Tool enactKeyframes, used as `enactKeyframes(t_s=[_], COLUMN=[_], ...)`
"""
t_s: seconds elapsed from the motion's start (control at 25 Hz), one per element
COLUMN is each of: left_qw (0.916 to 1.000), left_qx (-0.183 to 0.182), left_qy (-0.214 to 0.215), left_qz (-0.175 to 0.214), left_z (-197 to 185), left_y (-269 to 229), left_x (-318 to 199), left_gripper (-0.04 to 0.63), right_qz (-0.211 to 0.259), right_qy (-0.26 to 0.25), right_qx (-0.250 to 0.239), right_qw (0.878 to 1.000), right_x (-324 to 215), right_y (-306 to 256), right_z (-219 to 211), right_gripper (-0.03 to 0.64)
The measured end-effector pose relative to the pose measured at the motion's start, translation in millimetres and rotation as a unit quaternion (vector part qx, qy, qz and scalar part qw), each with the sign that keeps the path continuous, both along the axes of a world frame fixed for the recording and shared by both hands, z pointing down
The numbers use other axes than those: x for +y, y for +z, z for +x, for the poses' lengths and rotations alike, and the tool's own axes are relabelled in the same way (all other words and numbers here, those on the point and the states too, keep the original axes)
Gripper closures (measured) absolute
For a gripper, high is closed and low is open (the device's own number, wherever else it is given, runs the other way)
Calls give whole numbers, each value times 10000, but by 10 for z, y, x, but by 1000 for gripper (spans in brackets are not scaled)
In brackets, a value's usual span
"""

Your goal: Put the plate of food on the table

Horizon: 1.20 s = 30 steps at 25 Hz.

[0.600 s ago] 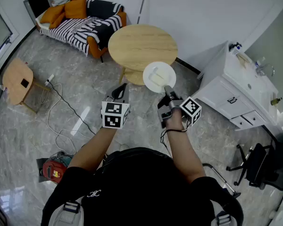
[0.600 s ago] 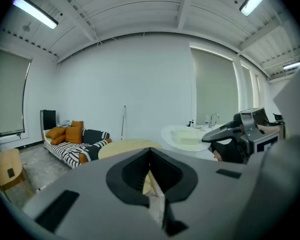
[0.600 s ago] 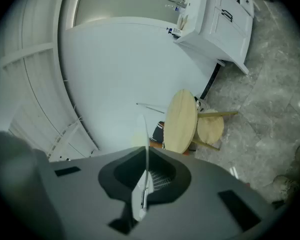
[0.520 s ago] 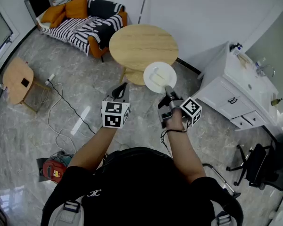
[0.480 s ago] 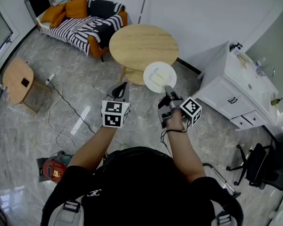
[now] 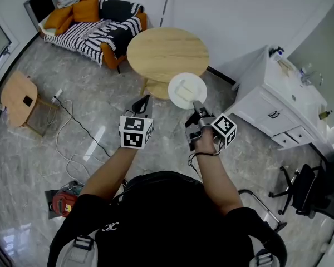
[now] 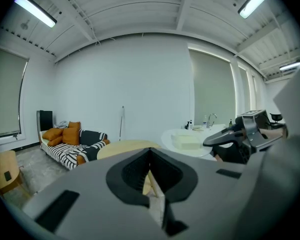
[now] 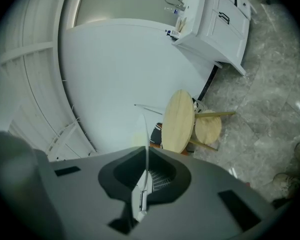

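Note:
A white plate carrying a pale block of food hangs just above the near edge of the round wooden table. My right gripper is shut on the plate's near rim. In the right gripper view the plate shows edge-on as a thin white line clamped in the right gripper, with the table beyond. My left gripper hovers over the floor left of the plate, shut and holding nothing. In the left gripper view the left gripper shows shut, with the plate at the right.
A striped sofa with orange cushions stands at the back left. A white sink cabinet lines the right side. A small wooden side table, a floor cable, a red device and an office chair are around.
Almost nothing has moved. The head view has shifted slightly, and the plate stays in the right gripper at the table's near edge.

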<state>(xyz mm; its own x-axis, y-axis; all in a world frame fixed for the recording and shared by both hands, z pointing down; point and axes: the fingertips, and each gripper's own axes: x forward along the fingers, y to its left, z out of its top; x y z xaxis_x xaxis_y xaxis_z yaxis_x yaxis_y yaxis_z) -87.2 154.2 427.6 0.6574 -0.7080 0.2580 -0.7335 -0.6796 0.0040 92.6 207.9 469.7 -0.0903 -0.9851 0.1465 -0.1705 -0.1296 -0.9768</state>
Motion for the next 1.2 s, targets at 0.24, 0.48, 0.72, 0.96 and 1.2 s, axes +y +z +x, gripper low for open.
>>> enactKeyframes(t_s=[0.24,0.48,0.72,0.96,1.2], left_qw=[9999,9997,9994,9990,9984], left_qx=[-29,12,-45,-73,-26], left_qy=[127,245,338,420,540], left_qz=[-100,-93,-64,-120,-140], left_z=[-9,66,-3,-73,-226], left_y=[78,93,155,188,226], left_x=[-11,-23,-45,-134,-260], left_gripper=[588,588,588,588,588], right_qz=[8,-32,-7,33,73], right_qy=[46,29,56,79,153], right_qx=[20,-247,-270,-325,-283], right_qw=[10000,9997,9996,9994,9995], right_x=[-3,-7,-37,-114,-197], right_y=[-7,62,122,130,124], right_z=[-41,-41,-130,-223,-396], right_gripper=[600,600,600,600,600])
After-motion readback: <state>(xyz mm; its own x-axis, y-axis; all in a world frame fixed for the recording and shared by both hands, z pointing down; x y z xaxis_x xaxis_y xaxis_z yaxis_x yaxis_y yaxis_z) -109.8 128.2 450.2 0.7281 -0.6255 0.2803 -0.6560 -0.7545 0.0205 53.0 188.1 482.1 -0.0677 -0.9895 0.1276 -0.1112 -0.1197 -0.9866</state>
